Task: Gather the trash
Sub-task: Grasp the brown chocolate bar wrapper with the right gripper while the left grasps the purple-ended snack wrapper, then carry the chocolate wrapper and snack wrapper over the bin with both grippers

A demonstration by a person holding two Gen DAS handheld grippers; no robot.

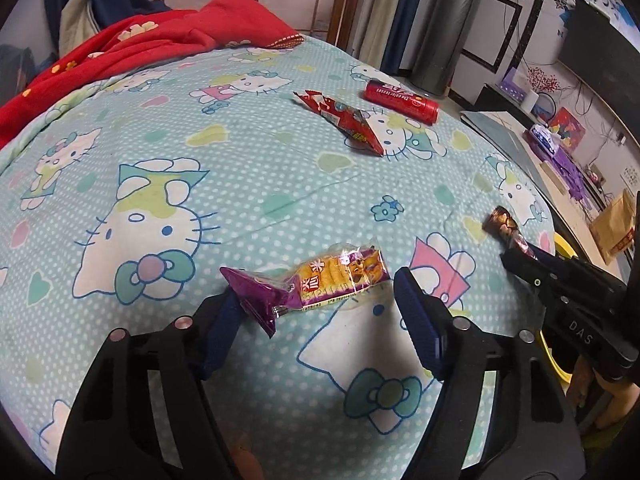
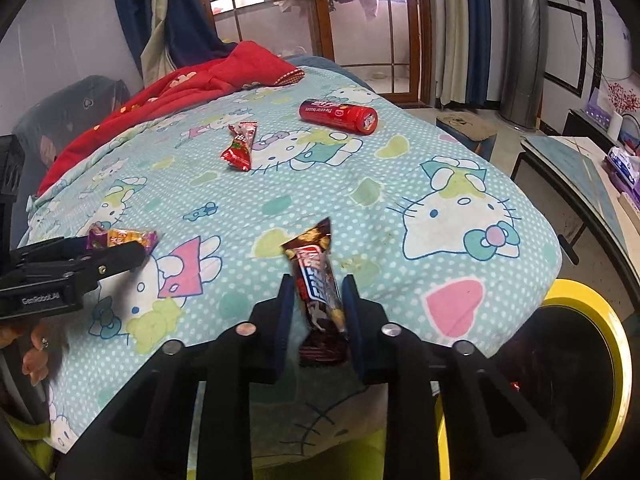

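A purple and yellow snack wrapper (image 1: 320,280) lies on the cat-print bedsheet (image 1: 160,160) between the fingers of my left gripper (image 1: 316,286). That gripper is open, its left finger at the purple end and its right finger just clear of the other end. My right gripper (image 2: 318,282) is shut on a brown chocolate-bar wrapper (image 2: 316,280), which sticks up out of the pads. In the left wrist view the right gripper (image 1: 516,258) shows at the bed's right edge with the brown wrapper (image 1: 502,222). The right wrist view has the left gripper (image 2: 132,254) by the purple wrapper (image 2: 120,238).
Farther up the bed lie a red snack wrapper (image 1: 344,120) (image 2: 240,148) and a red canister (image 1: 400,100) (image 2: 338,114). A red blanket (image 1: 140,40) is bunched at the head. A yellow-rimmed bin (image 2: 592,304) stands beside the bed at lower right, and a cluttered table (image 2: 580,168) beyond it.
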